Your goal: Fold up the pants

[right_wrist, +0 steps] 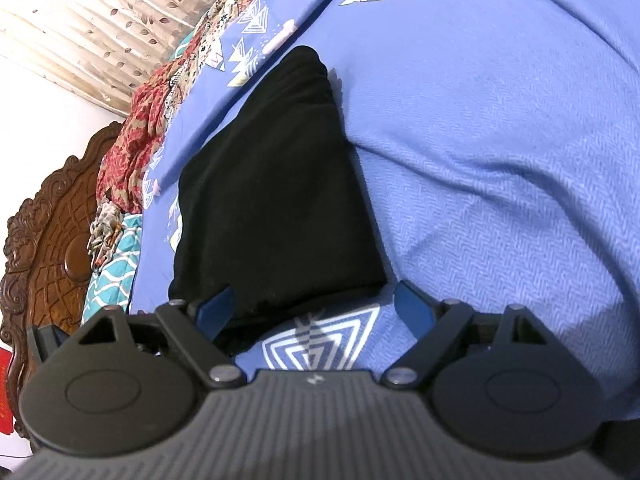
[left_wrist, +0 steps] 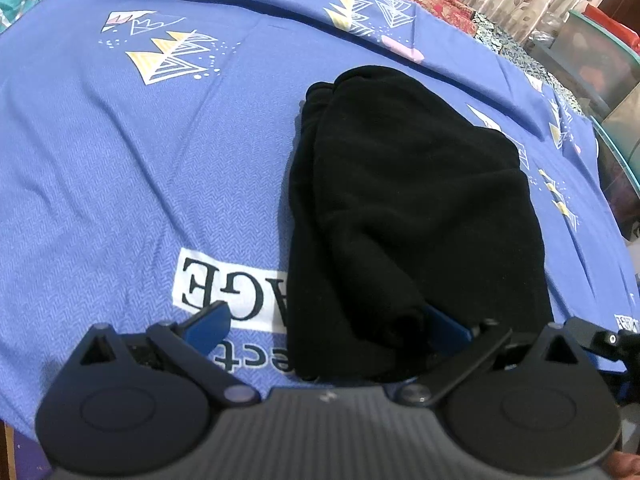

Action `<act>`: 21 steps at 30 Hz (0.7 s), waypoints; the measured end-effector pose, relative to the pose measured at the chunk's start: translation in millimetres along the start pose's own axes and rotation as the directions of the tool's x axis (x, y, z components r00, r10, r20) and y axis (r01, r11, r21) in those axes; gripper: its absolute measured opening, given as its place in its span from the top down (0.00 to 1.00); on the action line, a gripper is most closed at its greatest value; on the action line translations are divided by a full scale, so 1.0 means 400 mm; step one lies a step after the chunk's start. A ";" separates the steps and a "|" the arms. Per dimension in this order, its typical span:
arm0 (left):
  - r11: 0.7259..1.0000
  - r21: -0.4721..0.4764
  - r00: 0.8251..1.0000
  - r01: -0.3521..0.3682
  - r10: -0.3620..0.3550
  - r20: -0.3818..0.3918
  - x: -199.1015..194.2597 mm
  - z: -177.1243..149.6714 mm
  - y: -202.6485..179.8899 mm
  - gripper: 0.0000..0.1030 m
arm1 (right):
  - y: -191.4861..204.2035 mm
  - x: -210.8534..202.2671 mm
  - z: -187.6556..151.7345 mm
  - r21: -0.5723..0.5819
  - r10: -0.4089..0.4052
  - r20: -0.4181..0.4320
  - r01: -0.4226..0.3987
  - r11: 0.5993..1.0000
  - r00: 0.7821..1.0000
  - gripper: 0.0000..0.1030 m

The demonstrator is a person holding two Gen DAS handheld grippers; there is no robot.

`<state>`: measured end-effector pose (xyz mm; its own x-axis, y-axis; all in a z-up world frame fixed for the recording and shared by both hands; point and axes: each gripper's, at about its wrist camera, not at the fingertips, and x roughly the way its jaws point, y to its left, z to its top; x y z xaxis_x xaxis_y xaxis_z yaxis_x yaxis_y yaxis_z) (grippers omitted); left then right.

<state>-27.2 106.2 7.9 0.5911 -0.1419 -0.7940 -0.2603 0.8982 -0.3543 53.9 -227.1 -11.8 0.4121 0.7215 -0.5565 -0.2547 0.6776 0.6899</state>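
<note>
The black pants (left_wrist: 420, 200) lie folded into a compact bundle on the blue patterned bedsheet (left_wrist: 120, 160). My left gripper (left_wrist: 326, 330) is open wide at the bundle's near end. Its left fingertip hangs over the bare sheet, and its right fingertip (left_wrist: 446, 326) is beside a fold of the cloth, partly hidden by it. In the right wrist view the pants (right_wrist: 272, 200) stretch away from the camera. My right gripper (right_wrist: 314, 308) is open wide at their near edge. Its left fingertip (right_wrist: 216, 308) overlaps the black cloth and its right one is over the sheet (right_wrist: 500, 160).
A carved wooden headboard (right_wrist: 48, 240) and red patterned bedding (right_wrist: 132, 148) lie along one side of the bed, with a leaf-print curtain (right_wrist: 100, 20) behind. Clear storage bins (left_wrist: 600, 52) stand past the bed's far right edge. A white printed label (left_wrist: 224, 292) marks the sheet.
</note>
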 end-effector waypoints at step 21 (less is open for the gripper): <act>1.000 -0.010 1.000 0.008 -0.008 0.012 -0.001 -0.007 0.002 0.00 | -0.015 0.004 0.010 -0.009 0.058 -0.010 -0.058 0.998 0.998 0.02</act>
<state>-29.9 105.7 6.6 0.6021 -0.1439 -0.7853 -0.2634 0.8928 -0.3655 59.4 -230.7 -15.0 0.3881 0.7610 -0.5199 -0.2859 0.6357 0.7170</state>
